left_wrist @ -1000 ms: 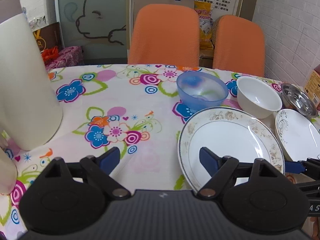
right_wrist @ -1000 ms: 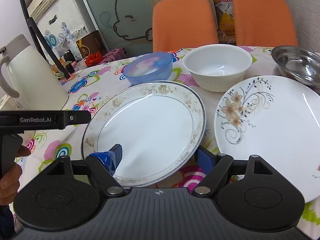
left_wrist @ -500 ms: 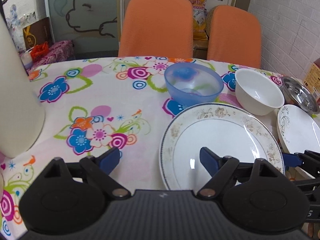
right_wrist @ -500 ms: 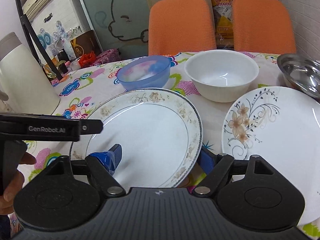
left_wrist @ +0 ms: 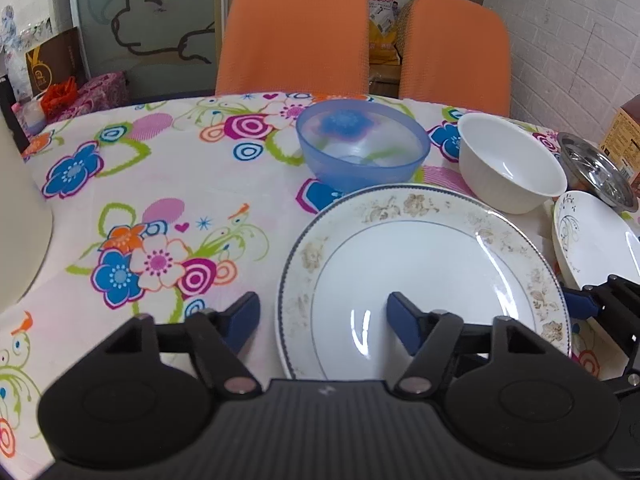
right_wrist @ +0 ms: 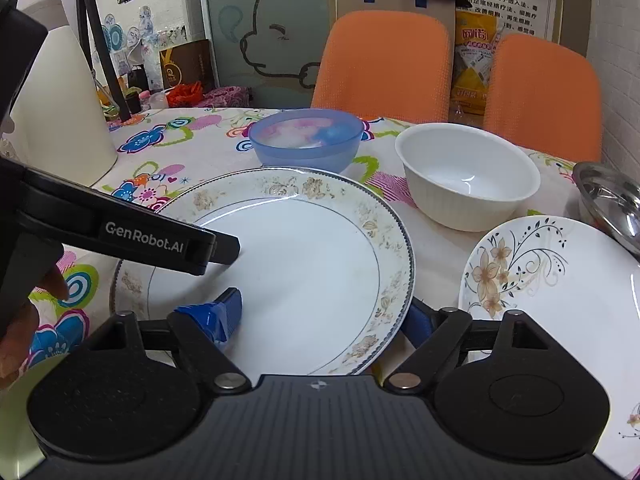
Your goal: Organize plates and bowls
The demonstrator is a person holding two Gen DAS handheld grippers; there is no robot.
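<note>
Spread wide, the blue fingers of my left gripper [left_wrist: 322, 320] grasp nothing: its left finger hangs over the flowered tablecloth [left_wrist: 160, 208] and its right finger over the gold-rimmed plate [left_wrist: 424, 272], with the plate's left rim between them. Beyond that plate sits the blue bowl [left_wrist: 362, 148], with the white bowl [left_wrist: 510, 162] to its right. Farther right, a steel bowl [left_wrist: 596, 170] sits at the table's edge, and the flower-sprig plate [left_wrist: 600, 246] lies near it. Tips of my right gripper [left_wrist: 588, 304] show at the gold-rimmed plate's right rim.

From the right wrist, my right gripper [right_wrist: 326, 316] straddles the gold-rimmed plate [right_wrist: 280, 264] at its right rim, the taped left finger above the plate and the right finger tucked below its edge; whether they pinch it I cannot tell. My left gripper's [right_wrist: 132, 236] black body reaches in over the plate's left side. Far off stand the blue bowl [right_wrist: 306, 144] and white bowl [right_wrist: 468, 180]; the flower-sprig plate [right_wrist: 560, 300] lies to the right, and a cream jug [right_wrist: 60, 100] stands far left.
</note>
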